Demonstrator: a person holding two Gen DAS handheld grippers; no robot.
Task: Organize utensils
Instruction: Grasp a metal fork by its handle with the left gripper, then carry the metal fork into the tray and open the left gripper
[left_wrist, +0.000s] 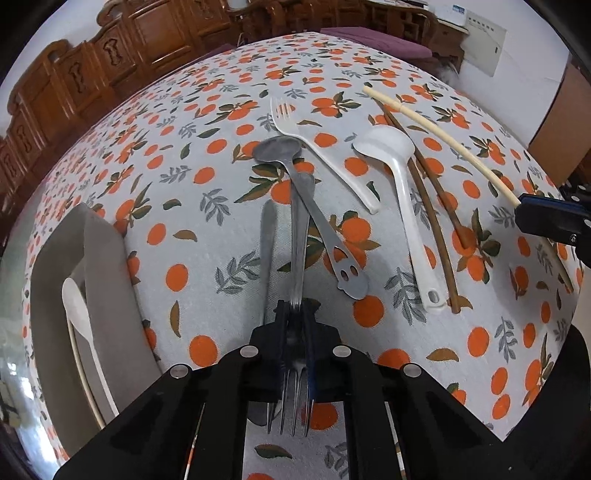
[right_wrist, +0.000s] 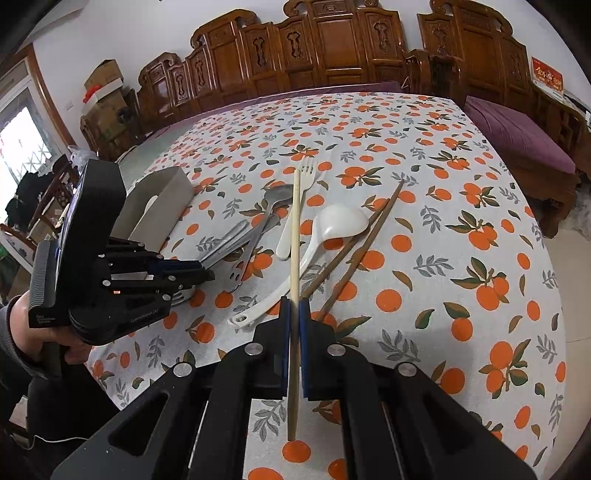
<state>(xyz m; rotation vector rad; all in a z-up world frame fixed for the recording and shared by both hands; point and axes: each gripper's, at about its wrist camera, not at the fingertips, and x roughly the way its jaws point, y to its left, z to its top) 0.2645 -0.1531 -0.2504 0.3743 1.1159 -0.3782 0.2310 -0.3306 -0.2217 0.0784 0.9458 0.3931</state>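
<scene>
Left gripper (left_wrist: 295, 310) jaws grasp the metal fork (left_wrist: 298, 236); right gripper (right_wrist: 294, 306) jaws clench a pale chopstick (right_wrist: 294, 236).

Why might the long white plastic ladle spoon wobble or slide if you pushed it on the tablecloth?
The long white plastic ladle spoon probably feels light and stiff. Its round bowl could rock or swing sideways if nudged. Smooth, shiny plastic may slip on the orange-patterned tablecloth, and its handle lies close by the brown wooden chopsticks, so they might shift too.
</scene>
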